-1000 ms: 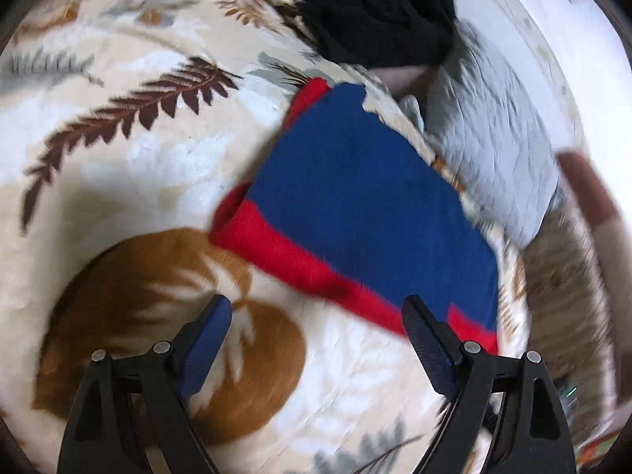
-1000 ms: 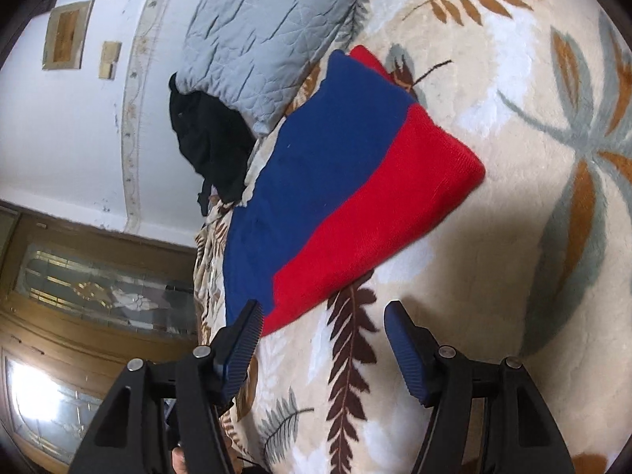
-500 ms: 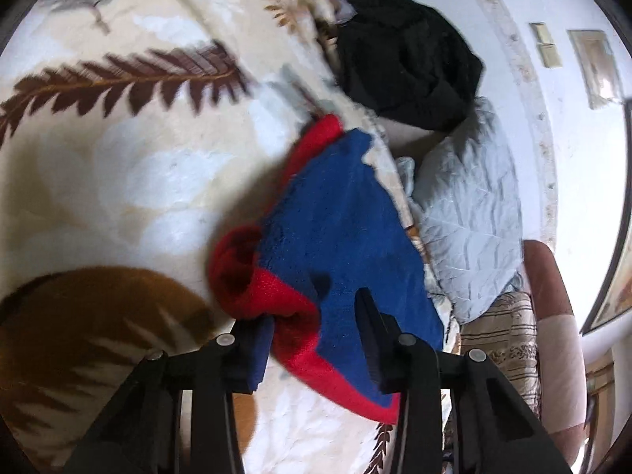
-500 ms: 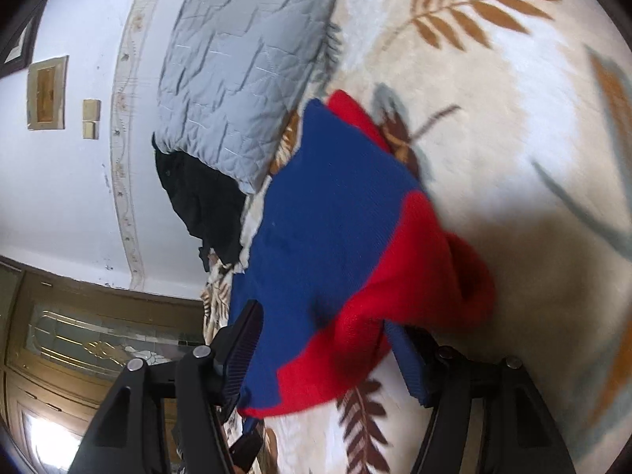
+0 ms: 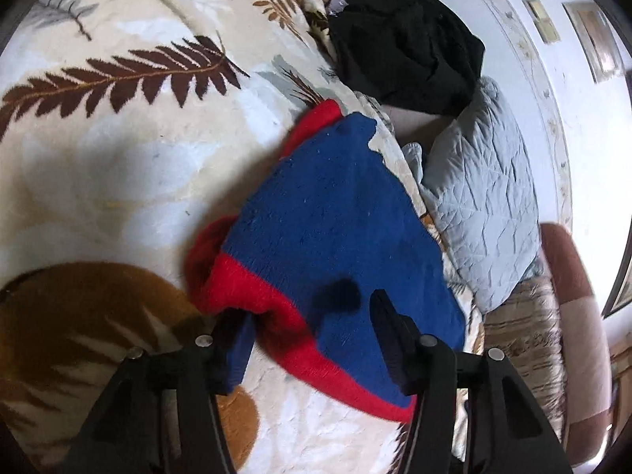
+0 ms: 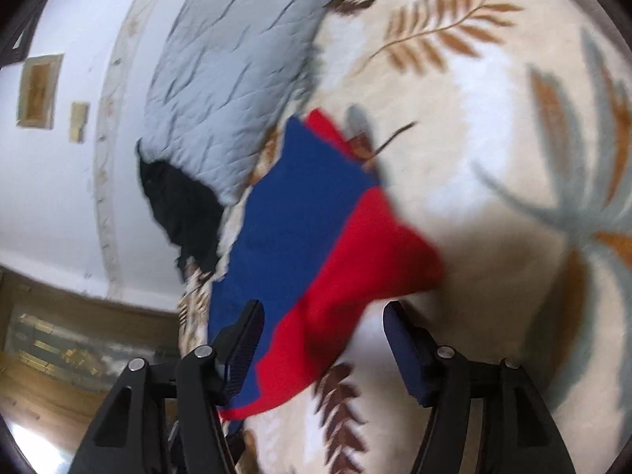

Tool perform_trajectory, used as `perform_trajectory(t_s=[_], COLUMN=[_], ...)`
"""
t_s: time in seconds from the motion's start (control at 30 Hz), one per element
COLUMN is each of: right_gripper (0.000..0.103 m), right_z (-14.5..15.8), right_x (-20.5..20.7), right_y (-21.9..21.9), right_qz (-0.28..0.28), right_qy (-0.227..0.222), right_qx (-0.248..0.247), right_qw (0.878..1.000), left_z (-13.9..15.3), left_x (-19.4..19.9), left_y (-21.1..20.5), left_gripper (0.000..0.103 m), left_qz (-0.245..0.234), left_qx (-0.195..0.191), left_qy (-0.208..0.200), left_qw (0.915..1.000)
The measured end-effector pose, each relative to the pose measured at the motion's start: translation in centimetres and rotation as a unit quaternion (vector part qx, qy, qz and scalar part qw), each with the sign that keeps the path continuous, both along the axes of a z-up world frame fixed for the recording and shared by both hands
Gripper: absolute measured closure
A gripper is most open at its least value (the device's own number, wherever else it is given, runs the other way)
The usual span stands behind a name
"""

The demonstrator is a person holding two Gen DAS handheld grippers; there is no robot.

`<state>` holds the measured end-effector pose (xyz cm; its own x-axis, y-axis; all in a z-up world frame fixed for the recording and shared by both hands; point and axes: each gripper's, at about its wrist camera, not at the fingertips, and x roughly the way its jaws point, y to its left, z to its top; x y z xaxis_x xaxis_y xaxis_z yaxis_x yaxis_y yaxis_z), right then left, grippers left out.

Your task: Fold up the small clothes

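both jaws spread around knit red-and-blue garment point(image 5: 335, 237), seemingly bunched, on plush blanket point(image 5: 118, 150).

Knit garment point(image 5: 331, 229) on the blanket point(image 5: 118, 150), quilted pillow point(image 5: 486, 205) beside it — dark clothes point(image 5: 407, 55) behind.

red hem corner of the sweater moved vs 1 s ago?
Yes. The red hem corner has lifted off the leaf blanket and bunched toward the grey pillow, fingers straddling it.

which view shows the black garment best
The left wrist view: the black garment lies crumpled in sharp focus beyond the blue and red knit, next to the grey quilted pillow. The right wrist view shows only a blurred sliver of it beside that pillow.
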<state>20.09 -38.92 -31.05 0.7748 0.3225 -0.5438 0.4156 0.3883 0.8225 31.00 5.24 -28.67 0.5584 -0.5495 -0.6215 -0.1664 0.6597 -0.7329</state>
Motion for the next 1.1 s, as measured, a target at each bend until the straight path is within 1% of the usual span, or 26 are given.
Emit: perform_trajectory(t_s=[0.03, 0.1, 0.13, 0.23, 0.3, 0.33, 0.37, 0.4, 0.47, 0.53, 0.57, 0.6, 0.63, 0.67, 0.77, 0.83, 0.9, 1.0, 1.07, 1.1], right_gripper=[0.037, 0.037, 0.037, 0.037, 0.037, 0.044, 0.068, 0.075, 0.075, 0.075, 0.075, 0.075, 0.075, 0.079, 0.084, 0.085, 0.086, 0.086, 0.086, 0.086], right_z=[-0.4, -0.7, -0.7, -0.9, -1.0, -1.1, -1.2, -1.3, -1.7, -1.9, -2.0, -1.9, -1.6, -1.2, 1.0, 2.6, 3.8, 5.1, 5.4, 5.4], right_x=[0.5, 1.7, 2.2, 3.7, 4.1, 4.3, 4.5, 4.8, 5.0, 5.3, 5.4, 5.4, 5.6, 5.6, 4.8, 3.9, 3.1, 1.0, 0.0, -0.6], right_y=[-0.4, -0.5, -0.5, -0.3, -0.5, -0.7, -0.8, -0.9, -1.0, -1.0, -1.0, -0.9, -0.6, -0.4, 0.4, 1.2, 1.9, 2.5, 2.6, 2.5], right_qz=[-0.004, 0.001, 0.004, -0.008, -0.024, -0.029, -0.029, -0.026, -0.021, -0.014, -0.014, -0.013, -0.006, -0.001, 0.010, 0.014, 0.019, 0.025, 0.026, 0.025], right_qy=[0.005, 0.002, 0.001, -0.023, -0.051, -0.073, -0.081, -0.079, -0.070, -0.069, -0.068, -0.069, -0.073, -0.076, -0.095, -0.109, -0.120, -0.125, -0.121, -0.117], right_qx=[0.006, 0.009, 0.002, -0.019, -0.015, -0.009, -0.011, -0.015, -0.016, -0.016, -0.016, -0.021, -0.035, -0.050, -0.100, -0.131, -0.151, -0.164, -0.161, -0.159], right_qw=[1.000, 1.000, 1.000, 1.000, 0.998, 0.997, 0.996, 0.996, 0.997, 0.997, 0.997, 0.997, 0.997, 0.996, 0.990, 0.985, 0.981, 0.978, 0.979, 0.980], left_z=[-0.1, -0.1, -0.1, -0.3, -0.6, -0.9, -1.1, -1.3, -1.4, -1.5, -1.5, -1.4, -1.3, -1.0, 1.3, 3.1, 4.0, 4.8, 4.9, 4.9], left_x=[0.0, 0.2, 0.3, 0.3, 0.6, 0.7, 1.0, 1.1, 1.4, 1.5, 1.4, 1.4, 1.3, 1.2, 0.2, -0.6, -1.4, -3.2, -4.7, -5.6], left_y=[0.1, 0.1, 0.1, 0.1, -0.1, 0.0, 0.1, 0.1, 0.3, 0.3, 0.3, 0.4, 0.5, 0.6, 0.3, 0.0, 0.2, 0.4, 0.4, 0.4], left_gripper=[0.063, 0.076, 0.079, 0.079, 0.078, 0.074, 0.073, 0.073, 0.073, 0.073, 0.075, 0.081, 0.083, 0.084, 0.088, 0.089, 0.089, 0.089, 0.089, 0.089], left_qz=[0.002, 0.005, 0.005, 0.004, 0.001, 0.002, 0.003, 0.005, 0.008, 0.010, 0.010, 0.010, 0.009, 0.008, -0.001, -0.009, -0.013, -0.021, -0.035, -0.041], left_qx=[-0.005, 0.002, 0.006, 0.008, 0.015, 0.011, 0.004, -0.002, -0.012, -0.013, -0.013, -0.014, -0.018, -0.017, 0.009, 0.026, 0.018, 0.037, 0.043, 0.052], left_qy=[-0.002, -0.009, -0.010, -0.020, -0.019, -0.015, -0.015, -0.015, -0.014, -0.017, -0.019, -0.022, -0.026, -0.033, -0.079, -0.106, -0.112, -0.112, -0.106, -0.104], left_qw=[1.0000, 0.9999, 0.9999, 0.9998, 0.9997, 0.9998, 0.9999, 0.9999, 0.9998, 0.9997, 0.9997, 0.9996, 0.9995, 0.9993, 0.9968, 0.9940, 0.9934, 0.9929, 0.9928, 0.9924])
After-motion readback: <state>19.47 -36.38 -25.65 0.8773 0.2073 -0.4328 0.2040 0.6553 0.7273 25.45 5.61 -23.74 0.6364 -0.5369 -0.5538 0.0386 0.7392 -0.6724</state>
